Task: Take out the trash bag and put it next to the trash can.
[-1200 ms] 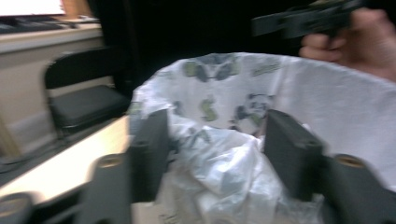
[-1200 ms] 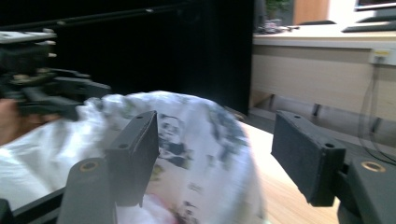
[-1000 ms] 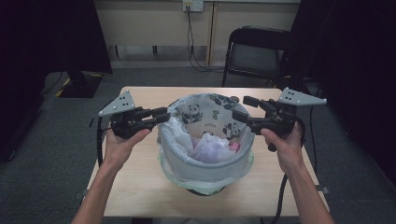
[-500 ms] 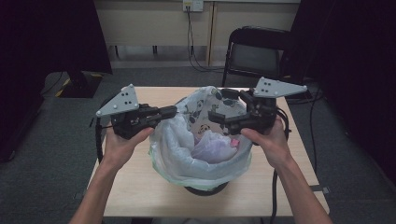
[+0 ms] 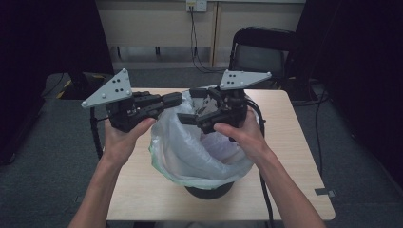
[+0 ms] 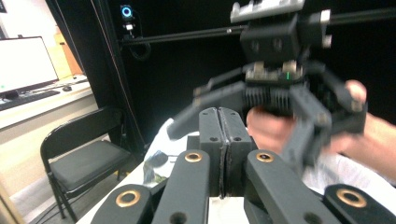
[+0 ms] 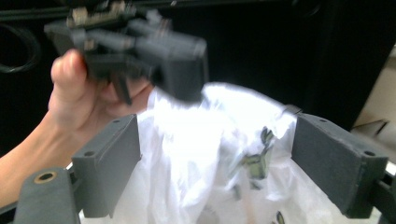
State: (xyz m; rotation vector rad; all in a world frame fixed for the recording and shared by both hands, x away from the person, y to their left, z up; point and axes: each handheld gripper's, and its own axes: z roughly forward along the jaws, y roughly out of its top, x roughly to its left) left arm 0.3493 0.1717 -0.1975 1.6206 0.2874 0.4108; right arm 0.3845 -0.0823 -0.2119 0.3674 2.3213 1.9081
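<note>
I had lifted both grippers since a second before, drawing the bag point(image 5: 199, 152) up out of the bin point(image 5: 209, 191) on the table point(image 5: 294, 156). My left gripper point(image 5: 172, 99) was clamped shut — on the bag's rim, I judged; my right gripper point(image 5: 187, 118) gaped wide around bunched plastic, holding nothing.

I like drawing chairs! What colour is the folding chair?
Black, clearest in the left gripper view: the folding chair.
</note>
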